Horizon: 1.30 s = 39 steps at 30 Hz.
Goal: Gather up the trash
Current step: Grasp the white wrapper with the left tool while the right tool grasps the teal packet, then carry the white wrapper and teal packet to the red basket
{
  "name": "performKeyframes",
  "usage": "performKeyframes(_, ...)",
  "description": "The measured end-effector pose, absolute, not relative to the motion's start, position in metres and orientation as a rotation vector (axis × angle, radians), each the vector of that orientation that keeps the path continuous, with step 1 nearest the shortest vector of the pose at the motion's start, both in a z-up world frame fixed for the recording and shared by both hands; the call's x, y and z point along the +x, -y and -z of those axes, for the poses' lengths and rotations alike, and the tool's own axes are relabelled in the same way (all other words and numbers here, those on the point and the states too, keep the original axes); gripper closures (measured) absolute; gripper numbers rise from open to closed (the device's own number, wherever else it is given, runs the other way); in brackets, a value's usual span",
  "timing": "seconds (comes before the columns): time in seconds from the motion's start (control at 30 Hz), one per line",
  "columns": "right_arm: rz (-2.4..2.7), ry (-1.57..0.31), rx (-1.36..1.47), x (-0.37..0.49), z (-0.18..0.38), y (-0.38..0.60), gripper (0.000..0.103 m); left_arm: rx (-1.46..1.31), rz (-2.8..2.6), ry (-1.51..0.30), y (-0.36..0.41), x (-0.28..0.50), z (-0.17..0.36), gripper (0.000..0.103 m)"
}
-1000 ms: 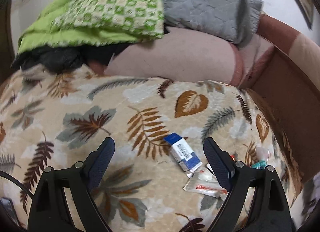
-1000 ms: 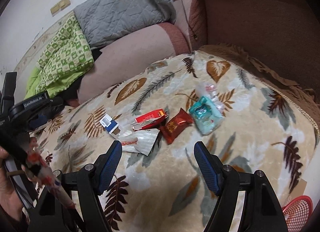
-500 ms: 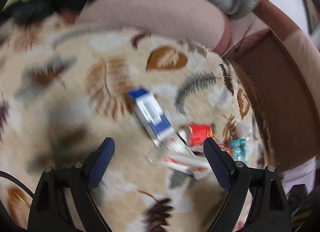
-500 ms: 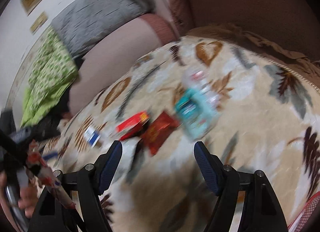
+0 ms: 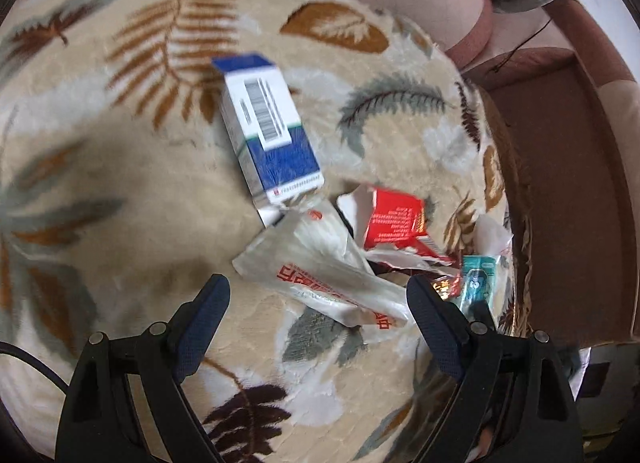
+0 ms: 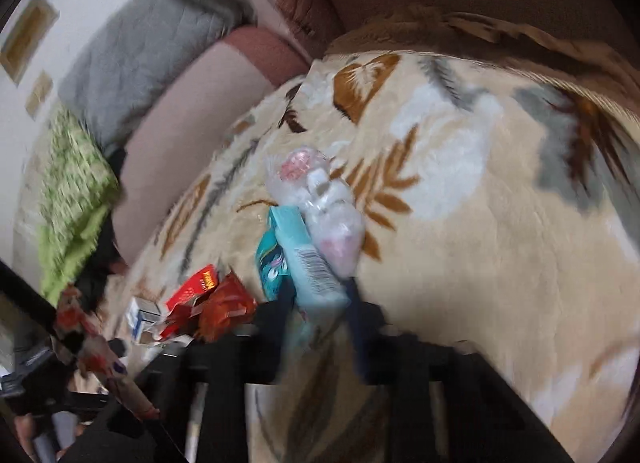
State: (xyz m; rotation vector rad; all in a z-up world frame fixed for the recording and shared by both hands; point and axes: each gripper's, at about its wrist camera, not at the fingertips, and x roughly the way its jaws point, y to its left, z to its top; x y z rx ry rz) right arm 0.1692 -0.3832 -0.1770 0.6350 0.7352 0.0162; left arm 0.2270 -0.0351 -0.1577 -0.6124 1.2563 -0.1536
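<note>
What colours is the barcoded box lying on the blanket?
Blue and white box, clearest in the left wrist view.

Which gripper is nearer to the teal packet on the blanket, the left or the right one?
Right. The right gripper has its fingers on either side of the teal packet; the left gripper sits over the white wrapper, beside it.

The left gripper is black plastic — two dark-blue textured fingers, silver screws at the pivots, a thin black cable alongside.
</note>
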Motion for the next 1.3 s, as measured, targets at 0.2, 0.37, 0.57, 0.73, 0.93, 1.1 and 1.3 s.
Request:
performKeyframes(0.2, 0.028, -0.579, 0.846, 0.108, 0.196, 0.387, 0.089, -0.550, 0.103, -1.282, 0.051, 0.238, 0.171, 0.033)
performKeyframes(0.37, -0.006, -0.527, 0.854, 0.100, 0.195, 0.384, 0.090, -0.603, 0.113, -1.306, 0.046, 0.231, 0.168, 0.056)
performKeyframes(0.57, -0.042, -0.453, 0.845, 0.092, 0.190, 0.380, 0.090, -0.571, 0.178, -1.296, 0.055, 0.222, 0.154, 0.076)
performKeyframes(0.73, -0.050, -0.406, 0.793, 0.084, 0.184, 0.373, 0.090, -0.544, 0.253, -1.209, 0.064, 0.194, 0.108, 0.077)
performKeyframes(0.93, -0.038, -0.384, 0.713, 0.064, 0.159, 0.361, 0.090, -0.462, 0.326, -1.075, 0.072, 0.165, 0.055, 0.077)
performKeyframes(1.1, -0.019, -0.401, 0.573, 0.026, 0.122, 0.338, 0.090, -0.477, 0.417, -1.042, 0.072, 0.156, 0.037, 0.077)
performKeyframes(1.3, 0.068, -0.441, 0.603, -0.034, 0.109, 0.349, 0.090, -0.445, 0.502, -1.020, 0.088, 0.136, 0.024, 0.077)
